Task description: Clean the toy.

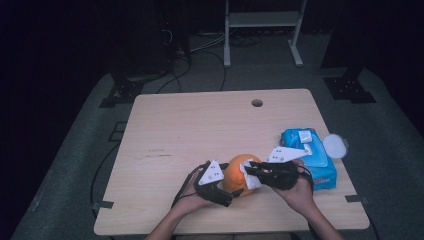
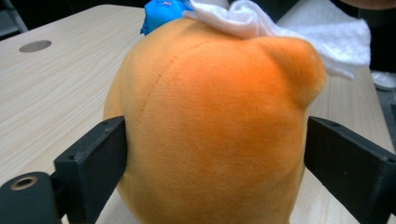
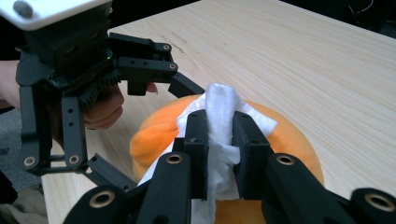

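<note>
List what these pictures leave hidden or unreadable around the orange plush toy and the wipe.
- Orange plush toy: its underside and far side, hidden by its own bulk in the left gripper view.
- White wipe: its lower end, cut off by the bottom edge in the right gripper view.
- Blue wipes pack: print too small, high view.

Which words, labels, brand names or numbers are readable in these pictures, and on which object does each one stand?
No text can be read in these pictures.
Blue wet-wipes pack: it carries a white label and print, too small and blurred to read in the high view.
Orange plush toy: no writing visible.
White wipe: no writing visible.
Wooden table: faint dark marks on the surface, too small to tell whether they are text.
</note>
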Action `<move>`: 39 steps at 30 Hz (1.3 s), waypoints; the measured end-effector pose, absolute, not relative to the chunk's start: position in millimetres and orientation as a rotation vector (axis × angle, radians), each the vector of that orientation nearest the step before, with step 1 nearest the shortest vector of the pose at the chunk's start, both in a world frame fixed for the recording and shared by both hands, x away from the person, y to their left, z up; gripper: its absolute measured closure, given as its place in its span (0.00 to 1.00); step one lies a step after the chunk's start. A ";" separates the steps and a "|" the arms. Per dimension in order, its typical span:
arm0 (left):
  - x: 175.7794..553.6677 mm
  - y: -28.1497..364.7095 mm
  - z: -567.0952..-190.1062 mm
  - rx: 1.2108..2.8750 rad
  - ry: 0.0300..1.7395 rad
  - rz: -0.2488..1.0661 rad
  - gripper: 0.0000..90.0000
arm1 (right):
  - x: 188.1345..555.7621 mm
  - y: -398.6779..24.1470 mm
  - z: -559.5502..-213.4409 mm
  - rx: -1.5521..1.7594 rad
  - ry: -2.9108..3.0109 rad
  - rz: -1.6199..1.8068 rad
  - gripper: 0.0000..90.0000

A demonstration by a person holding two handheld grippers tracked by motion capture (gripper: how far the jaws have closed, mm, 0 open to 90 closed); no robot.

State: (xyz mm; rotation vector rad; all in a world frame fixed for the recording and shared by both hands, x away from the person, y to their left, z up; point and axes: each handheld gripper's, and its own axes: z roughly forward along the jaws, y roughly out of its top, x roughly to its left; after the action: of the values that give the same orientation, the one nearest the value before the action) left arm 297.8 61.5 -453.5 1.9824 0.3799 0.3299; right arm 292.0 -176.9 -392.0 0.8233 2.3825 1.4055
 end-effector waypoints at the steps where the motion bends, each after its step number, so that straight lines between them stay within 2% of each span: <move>1: 296.9 60.6 -454.4 1.989 0.369 0.344 0.07 | 292.6 -178.2 -392.5 0.832 2.381 1.408 0.85; 6: 294.0 57.6 -458.9 2.008 0.353 0.414 0.06 | 295.3 -180.0 -394.3 0.849 2.378 1.413 0.85; 8: 293.0 56.2 -459.3 2.019 0.355 0.434 0.14 | 295.2 -179.2 -394.1 0.858 2.378 1.410 0.85; 9: 292.3 56.8 -456.8 2.021 0.357 0.453 0.14 | 294.9 -178.6 -394.1 0.855 2.379 1.407 0.85; 13: 289.0 56.4 -438.4 2.026 0.380 0.434 0.31 | 292.0 -182.6 -386.5 0.880 2.346 1.452 0.85; 16: 286.8 62.7 -415.6 2.015 0.355 0.373 0.32 | 290.8 -187.7 -379.8 0.900 2.329 1.505 0.85; 19: 283.9 70.5 -401.5 2.049 0.318 0.375 0.32 | 289.5 -191.4 -373.8 0.921 2.326 1.624 0.85; 24: 289.2 75.9 -409.3 2.140 0.323 0.314 0.32 | 293.4 -180.1 -394.9 0.952 2.404 1.555 0.85; 31: 290.4 86.6 -395.0 2.160 0.280 0.248 0.32 | 288.0 -176.2 -384.9 0.895 2.411 1.569 0.85; 36: 294.1 86.0 -404.8 2.173 0.299 0.245 0.27 | 288.7 -168.9 -393.4 0.901 2.428 1.519 0.85; 39: 296.1 85.7 -405.5 2.157 0.301 0.245 0.27 | 283.0 -171.7 -381.2 0.863 2.376 1.553 0.85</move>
State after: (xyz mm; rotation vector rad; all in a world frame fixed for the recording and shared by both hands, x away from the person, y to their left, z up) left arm 296.1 85.7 -405.5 2.1571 0.3013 0.2451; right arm 283.0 -171.7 -381.2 0.8626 2.3764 1.5529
